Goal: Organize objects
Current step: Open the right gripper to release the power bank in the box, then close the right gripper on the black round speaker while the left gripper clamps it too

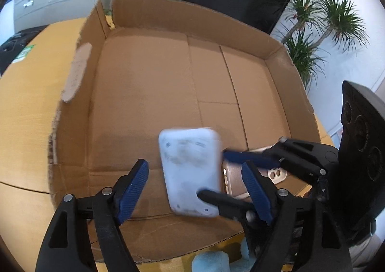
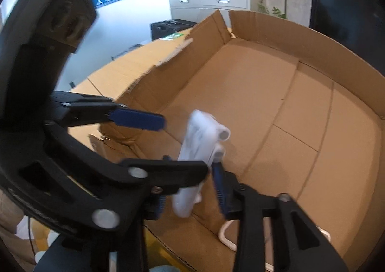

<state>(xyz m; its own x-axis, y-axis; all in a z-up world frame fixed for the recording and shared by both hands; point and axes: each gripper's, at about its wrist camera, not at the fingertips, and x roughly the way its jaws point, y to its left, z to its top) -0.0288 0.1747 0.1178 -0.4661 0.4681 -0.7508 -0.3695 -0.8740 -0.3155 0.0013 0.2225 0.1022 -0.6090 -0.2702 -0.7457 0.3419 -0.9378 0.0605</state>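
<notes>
Left gripper (image 1: 196,187): jaws stand well apart, ribbed blue pads facing each other across the gap. A pale bluish-white, rounded-corner block (image 1: 191,171), blurred, sits between them but nearer the right-hand pad; the left pad (image 1: 133,190) is clear of it. On the other side one black finger of the right gripper crosses in front of the block's lower corner, so contact there cannot be judged.

Right gripper (image 2: 190,190): jaws parted, not clamped. A white object (image 2: 202,151), smeared by motion, lies between and just ahead of its blue pads. It looks like the same block seen edge-on, though the blur leaves that uncertain. No pad is seen pressing on it.

Both tools point down into a shallow cardboard box (image 1: 168,74) with torn walls, and the two sets of fingers overlap at the box's near side. The block lies over the box floor close to the near wall, directly ahead of the left gripper's fingertips.

A pinkish-gold phone case (image 1: 231,173) rests on the box floor just behind the right gripper's upper finger, beside the block.

A white cable (image 2: 226,236) loops on the box floor under the right gripper's right-hand finger.
</notes>
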